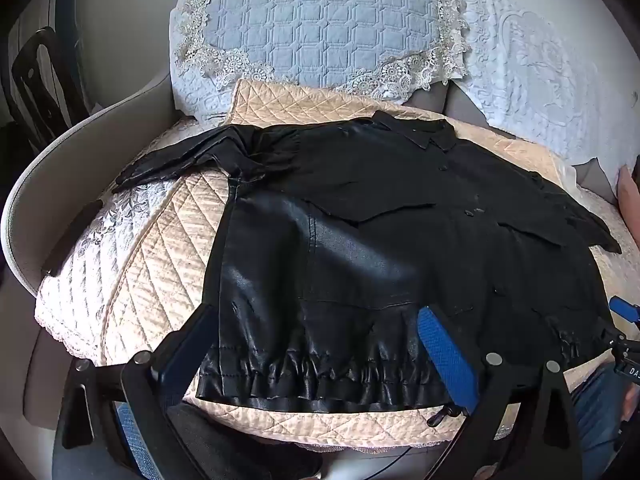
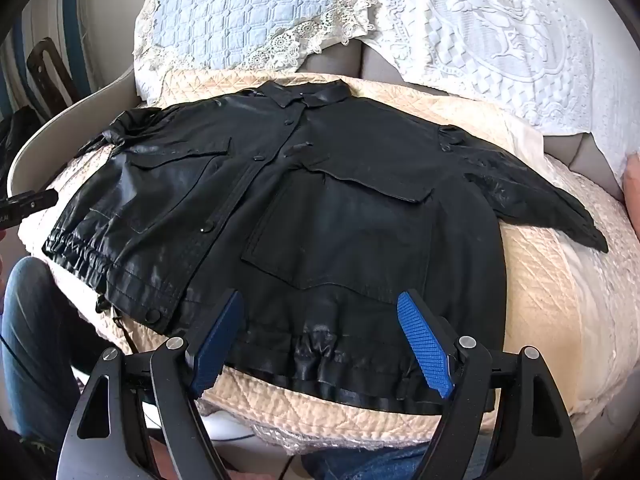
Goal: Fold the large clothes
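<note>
A black leather jacket lies spread flat, front up, on a peach quilted cover, collar away from me and both sleeves out to the sides. It also shows in the right wrist view. My left gripper is open and empty, hovering over the left part of the elastic hem. My right gripper is open and empty, over the right part of the hem below the chest pocket. The right gripper's blue tip shows at the left view's right edge.
The cover lies on a sofa seat with a grey armrest at the left. A blue quilted cushion with lace trim and a white embroidered throw stand behind. The person's jeans are near the front edge.
</note>
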`<state>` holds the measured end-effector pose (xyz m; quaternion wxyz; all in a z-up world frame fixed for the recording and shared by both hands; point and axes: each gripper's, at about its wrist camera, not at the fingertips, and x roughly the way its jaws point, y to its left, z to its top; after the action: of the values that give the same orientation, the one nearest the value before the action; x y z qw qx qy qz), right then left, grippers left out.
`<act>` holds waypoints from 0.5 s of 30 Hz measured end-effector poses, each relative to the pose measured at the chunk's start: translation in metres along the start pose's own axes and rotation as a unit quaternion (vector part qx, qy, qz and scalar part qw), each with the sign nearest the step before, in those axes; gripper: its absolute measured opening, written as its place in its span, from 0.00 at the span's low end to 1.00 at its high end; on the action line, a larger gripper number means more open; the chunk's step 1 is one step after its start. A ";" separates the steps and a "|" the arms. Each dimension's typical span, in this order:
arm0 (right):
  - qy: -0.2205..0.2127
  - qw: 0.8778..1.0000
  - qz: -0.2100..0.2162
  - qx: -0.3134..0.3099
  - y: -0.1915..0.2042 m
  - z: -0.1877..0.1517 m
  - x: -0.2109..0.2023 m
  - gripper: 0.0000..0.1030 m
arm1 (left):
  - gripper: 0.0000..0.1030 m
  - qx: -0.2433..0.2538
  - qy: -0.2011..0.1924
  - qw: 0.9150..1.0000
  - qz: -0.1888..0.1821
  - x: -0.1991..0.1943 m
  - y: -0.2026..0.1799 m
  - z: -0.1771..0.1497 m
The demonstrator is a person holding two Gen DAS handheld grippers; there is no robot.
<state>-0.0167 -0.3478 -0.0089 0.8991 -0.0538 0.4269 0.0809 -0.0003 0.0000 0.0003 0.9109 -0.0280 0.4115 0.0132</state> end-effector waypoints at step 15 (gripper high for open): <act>0.000 1.000 0.001 0.003 -0.002 0.002 0.000 0.78 | 0.98 0.007 0.012 1.000 0.005 -0.002 -0.004 -0.003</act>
<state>-0.0149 -0.3496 -0.0080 0.8991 -0.0507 0.4273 0.0802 -0.0035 -0.0043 -0.0002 0.9058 -0.0193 0.4231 0.0143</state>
